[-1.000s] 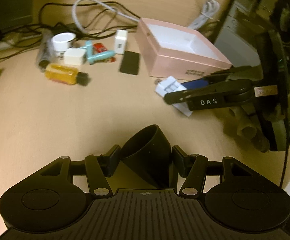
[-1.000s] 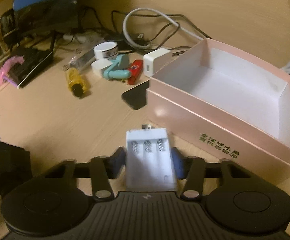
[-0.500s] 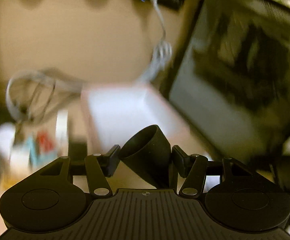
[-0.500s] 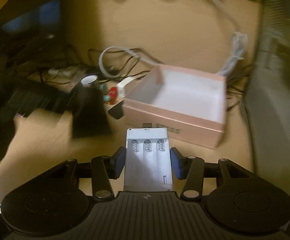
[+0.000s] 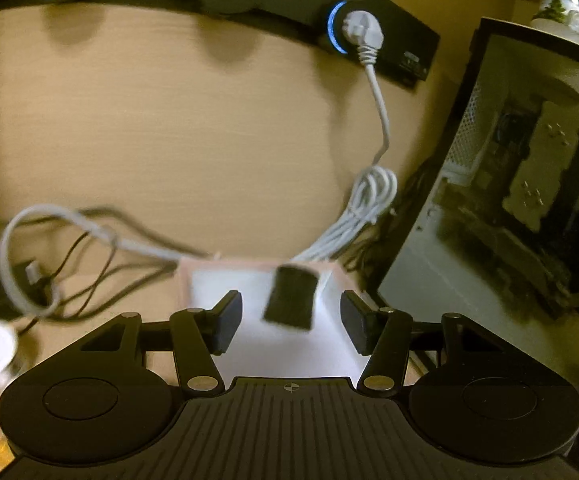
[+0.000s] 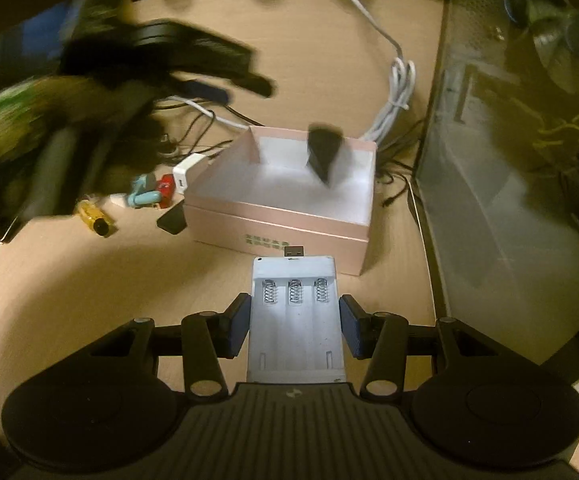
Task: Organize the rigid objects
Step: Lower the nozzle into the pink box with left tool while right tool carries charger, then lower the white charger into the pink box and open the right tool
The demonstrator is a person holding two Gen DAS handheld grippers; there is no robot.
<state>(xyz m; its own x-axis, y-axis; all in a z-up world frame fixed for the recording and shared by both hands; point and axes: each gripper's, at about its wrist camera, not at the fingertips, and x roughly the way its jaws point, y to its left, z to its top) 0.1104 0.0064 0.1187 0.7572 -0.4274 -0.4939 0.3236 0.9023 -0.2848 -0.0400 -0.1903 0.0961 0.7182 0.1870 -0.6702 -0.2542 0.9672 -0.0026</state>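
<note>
A black cup (image 5: 291, 298) hangs blurred in the air over the open pink box (image 5: 181, 280), beyond my left fingertips. My left gripper (image 5: 291, 304) is open, its jaws closing with nothing between them. In the right wrist view the cup (image 6: 323, 150) shows above the pink box (image 6: 277, 228), with the blurred left gripper (image 6: 245, 90) up and to its left. My right gripper (image 6: 293, 312) is shut on a white battery case (image 6: 295, 340) with three spring slots and a USB plug, just in front of the box.
A glass-sided computer case (image 6: 529, 160) stands close on the box's right. Left of the box lie a white charger (image 6: 187, 168), a teal item (image 6: 145, 196), a yellow bottle (image 6: 93, 216) and a black slab (image 6: 173, 220). Cables (image 5: 373, 196) trail behind.
Both grippers rose and swung towards the pink box. My left gripper let go of the black cup, which has left its jaws. The right keeps its hold on the battery case.
</note>
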